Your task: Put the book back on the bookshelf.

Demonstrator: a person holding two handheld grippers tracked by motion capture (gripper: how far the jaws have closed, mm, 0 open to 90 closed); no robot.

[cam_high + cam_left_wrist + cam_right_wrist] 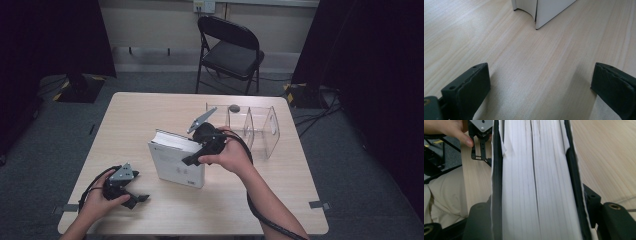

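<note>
Nearest in high view: left hand (95, 200) at near-left table edge, holding left gripper (136, 199) low over the wooden table (150, 110), jaws spread wide, nothing between them. Grey three-cornered plate on top, cable looping back toward the wrist. Right hand (230, 156) mid-table, right gripper (192, 159) at the top edge of a thick white book (176, 164) standing upright on the tabletop, cover facing the camera, page block on top. Clear acrylic divider rack (255, 127) just behind the right hand, toward the far-right corner, small dark object on its far rim, too small to tell. Black folding chair (231, 50) beyond the table, well apart. Grey floor, dark curtains at both sides.

Left gripper view: two black jaws wide apart at the bottom corners, bare wood grain between, no contact with anything. Lower corner of the book (541, 11) standing on the table at the top edge, well ahead of the jaws.

Right gripper view: page block of the book (534, 182) running up the middle, dark covers either side, one black jaw flanking each cover at the bottom. Jaws partly open, astride the book; pads pressing or only just beside the covers — cannot tell. Left hand (449, 130) and left gripper (480, 145) farther off at top left, over the table edge.
</note>
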